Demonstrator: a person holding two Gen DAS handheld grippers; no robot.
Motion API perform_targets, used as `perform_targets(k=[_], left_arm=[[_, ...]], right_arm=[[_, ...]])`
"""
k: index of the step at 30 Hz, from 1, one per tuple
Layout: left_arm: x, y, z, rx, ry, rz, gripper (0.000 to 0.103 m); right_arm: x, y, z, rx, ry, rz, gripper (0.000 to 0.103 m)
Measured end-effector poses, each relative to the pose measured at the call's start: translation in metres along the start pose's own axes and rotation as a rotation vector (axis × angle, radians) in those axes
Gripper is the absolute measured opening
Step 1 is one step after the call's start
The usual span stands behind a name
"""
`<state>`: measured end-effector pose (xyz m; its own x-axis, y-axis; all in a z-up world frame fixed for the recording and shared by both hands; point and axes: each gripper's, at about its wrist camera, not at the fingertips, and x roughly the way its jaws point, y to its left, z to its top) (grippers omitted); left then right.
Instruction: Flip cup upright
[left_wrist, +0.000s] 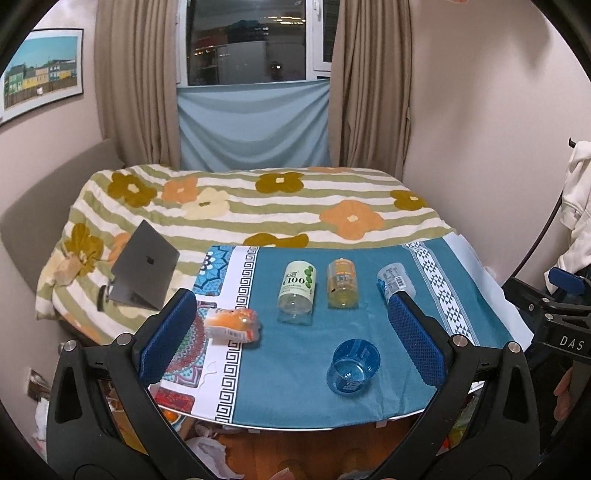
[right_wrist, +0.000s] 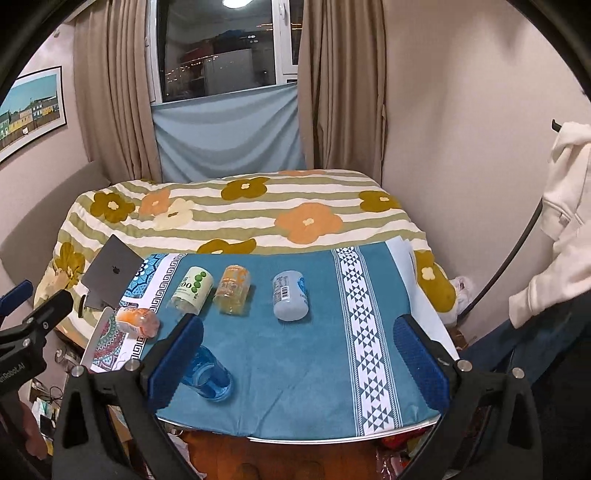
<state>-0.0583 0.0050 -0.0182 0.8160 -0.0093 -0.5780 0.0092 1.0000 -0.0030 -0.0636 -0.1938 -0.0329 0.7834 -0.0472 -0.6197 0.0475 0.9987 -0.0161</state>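
A clear blue plastic cup stands on the teal cloth near the table's front edge, its mouth facing up toward me. In the right wrist view the cup is partly hidden behind the left finger. My left gripper is open and empty, held above and in front of the cup. My right gripper is open and empty, to the right of the cup, over the front of the table.
Several bottles lie on their sides at the back of the table: a green-label one, an orange one, a pale blue one and an orange packet. A laptop leans on the flowered bed behind.
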Motion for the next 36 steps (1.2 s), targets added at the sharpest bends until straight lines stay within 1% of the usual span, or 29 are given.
perform_targets(k=[7,19,36], left_arm=[[0.000,0.001,0.000,0.011,-0.002,-0.006,0.103],[-0.001,-0.002,0.002,0.021,-0.012,-0.015,0.103],[-0.001,-0.002,0.003,0.029,-0.028,-0.003,0.103]], right_arm=[[-0.004,0.002,0.002,0.005,-0.021,-0.013,0.103],[-0.005,0.003,0.004,-0.001,-0.030,-0.018,0.103],[-0.003,0.005,0.010,-0.004,-0.036,-0.015,0.103]])
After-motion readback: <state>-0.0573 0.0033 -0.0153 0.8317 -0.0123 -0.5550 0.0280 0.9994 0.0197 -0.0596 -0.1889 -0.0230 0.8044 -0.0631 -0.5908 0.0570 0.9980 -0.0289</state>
